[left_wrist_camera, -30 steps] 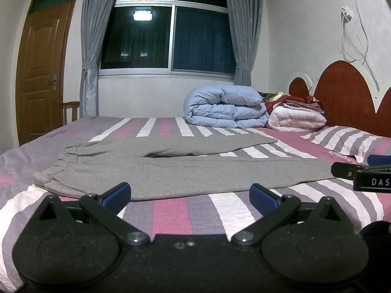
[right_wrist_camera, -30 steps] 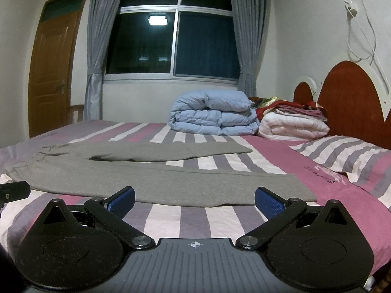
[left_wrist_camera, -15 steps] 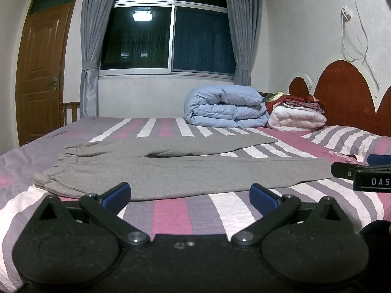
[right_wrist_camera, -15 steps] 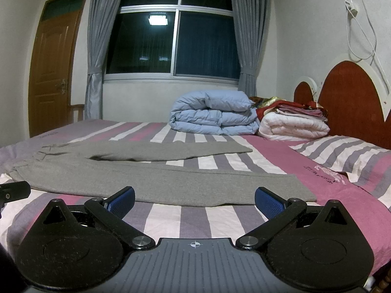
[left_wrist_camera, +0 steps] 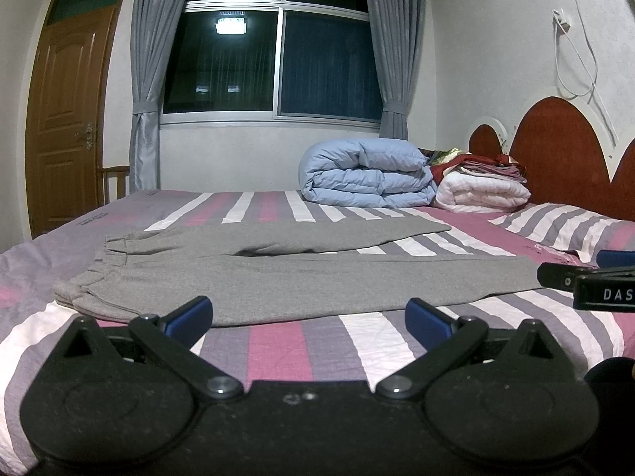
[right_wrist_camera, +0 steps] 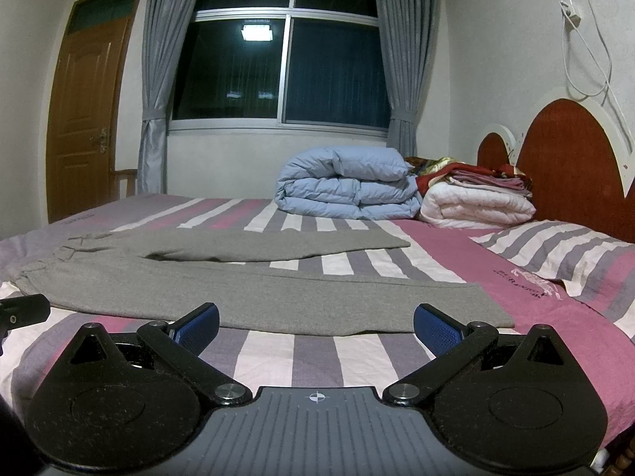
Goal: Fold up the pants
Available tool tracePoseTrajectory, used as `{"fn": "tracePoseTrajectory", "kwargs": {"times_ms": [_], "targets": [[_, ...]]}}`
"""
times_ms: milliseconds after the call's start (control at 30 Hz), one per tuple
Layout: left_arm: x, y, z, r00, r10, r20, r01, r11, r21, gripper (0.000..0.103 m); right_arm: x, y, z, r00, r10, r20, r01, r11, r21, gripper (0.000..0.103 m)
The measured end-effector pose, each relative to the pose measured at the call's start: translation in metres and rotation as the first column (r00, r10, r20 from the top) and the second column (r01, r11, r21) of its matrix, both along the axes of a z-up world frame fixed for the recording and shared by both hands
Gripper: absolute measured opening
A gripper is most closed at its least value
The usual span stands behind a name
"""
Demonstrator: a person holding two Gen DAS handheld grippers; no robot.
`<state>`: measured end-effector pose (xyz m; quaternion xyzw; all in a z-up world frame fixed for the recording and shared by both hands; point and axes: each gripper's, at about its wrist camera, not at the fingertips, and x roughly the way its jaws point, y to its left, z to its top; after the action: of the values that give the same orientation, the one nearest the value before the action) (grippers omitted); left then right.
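Two views show one pair of grey knit pants [left_wrist_camera: 285,273] spread flat on a bed with a pink, white and lilac striped sheet [left_wrist_camera: 274,345]. From the left wrist, the long axis runs left to right: elastic waistband at the left, both leg ends pointing right toward the dark red scalloped headboard [left_wrist_camera: 563,150], the far leg angled away from the near one. The left hand-held gripper [left_wrist_camera: 307,313] sits released, blue pads wide apart, just short of the near hem edge. At the right edge the other tool's black body shows white letters "DAS", cut off by the frame.

From the right wrist, the pants [right_wrist_camera: 254,289] lie the same way, near leg ending at the right. The right hand-held gripper [right_wrist_camera: 315,323] is likewise spread wide, holding nothing. Only this view shows pink embroidery with lettering too small to read on the sheet beside the striped pillow [right_wrist_camera: 563,250]
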<state>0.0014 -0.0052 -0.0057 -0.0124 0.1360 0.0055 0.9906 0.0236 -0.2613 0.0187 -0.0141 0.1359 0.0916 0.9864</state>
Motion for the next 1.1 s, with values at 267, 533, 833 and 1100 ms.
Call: {"fn": "tracePoseTrajectory", "kwargs": {"times_ms": [267, 533, 833, 1100], "targets": [[0.0, 0.0, 0.0, 1.0, 0.001, 0.001, -0.001, 1.0, 0.001, 0.097, 0.0, 0.001, 0.0, 1.0, 0.0, -0.001, 0.0, 1.0, -0.002, 0.103], [0.0, 0.0, 0.0, 1.0, 0.001, -0.001, -0.001, 1.0, 0.002, 0.097, 0.0, 0.002, -0.001, 1.0, 0.0, -0.001, 0.0, 1.0, -0.003, 0.103], [0.003, 0.019, 0.003, 0.999, 0.037, -0.035, -0.039, 0.998, -0.042, 0.097, 0.006, 0.002, 0.0, 0.998, 0.063, -0.025, -0.062, 0.998, 0.033, 0.103], [0.046, 0.069, 0.026, 0.994, 0.061, -0.089, -0.059, 0.998, 0.03, 0.097, 0.067, -0.006, 0.023, 0.974, 0.21, -0.085, -0.205, 0.977, 0.061, 0.103]]}}
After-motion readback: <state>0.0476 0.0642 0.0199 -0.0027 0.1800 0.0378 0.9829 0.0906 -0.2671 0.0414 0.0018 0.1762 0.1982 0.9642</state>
